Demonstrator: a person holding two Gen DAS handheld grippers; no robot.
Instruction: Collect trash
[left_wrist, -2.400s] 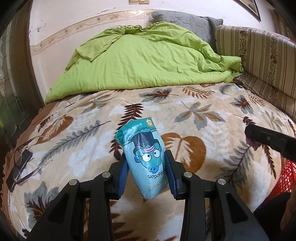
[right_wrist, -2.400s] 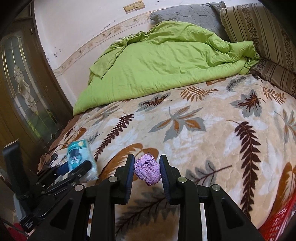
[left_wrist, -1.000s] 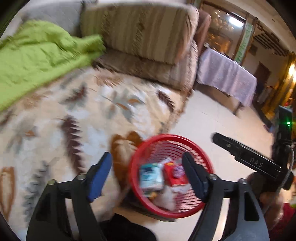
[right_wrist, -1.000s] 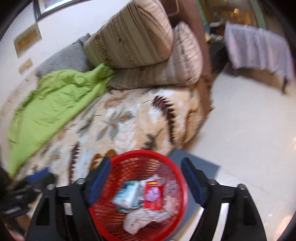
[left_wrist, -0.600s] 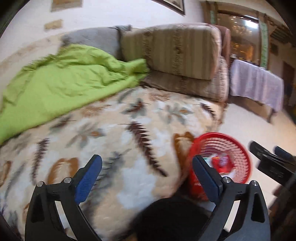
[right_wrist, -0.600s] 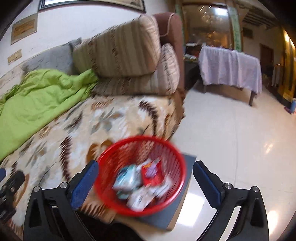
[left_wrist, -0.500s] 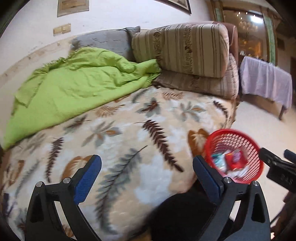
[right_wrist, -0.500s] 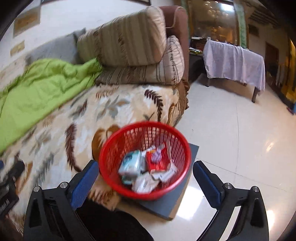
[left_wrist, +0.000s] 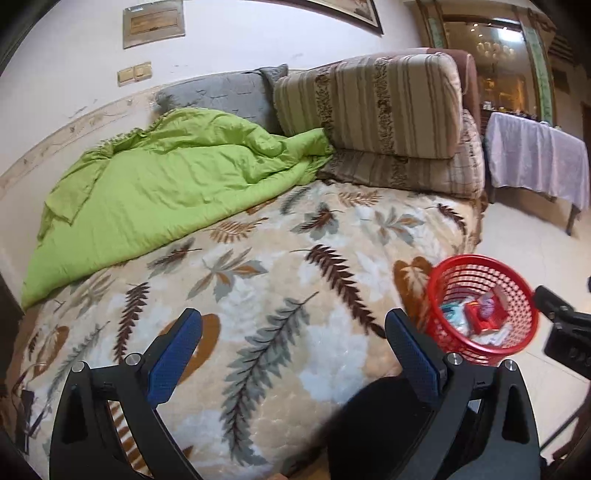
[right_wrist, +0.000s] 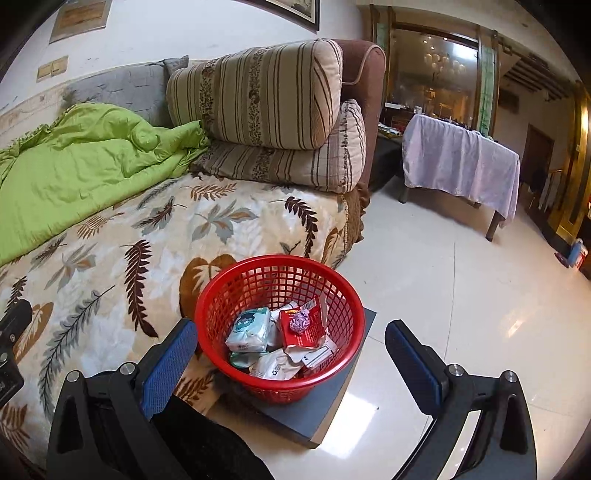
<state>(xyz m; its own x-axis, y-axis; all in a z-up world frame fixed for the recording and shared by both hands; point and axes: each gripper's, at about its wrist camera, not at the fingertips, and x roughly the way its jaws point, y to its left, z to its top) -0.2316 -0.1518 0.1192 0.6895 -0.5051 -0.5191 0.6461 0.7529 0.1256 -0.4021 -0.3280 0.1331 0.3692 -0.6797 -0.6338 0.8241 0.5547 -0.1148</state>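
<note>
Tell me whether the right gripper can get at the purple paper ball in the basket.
Probably yes: the right gripper is open above the red basket, and the purple paper ball lies uncovered on top.

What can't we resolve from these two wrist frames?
- Lower contents of the red basket: right wrist view, buried under the teal packet and red wrapper.
- Same contents in the left wrist view: motion-blurred, small.
- Glasses-like object: left wrist view, cut off by the frame edge.
- Bed front edge: both views, hidden by a dark shape.
</note>
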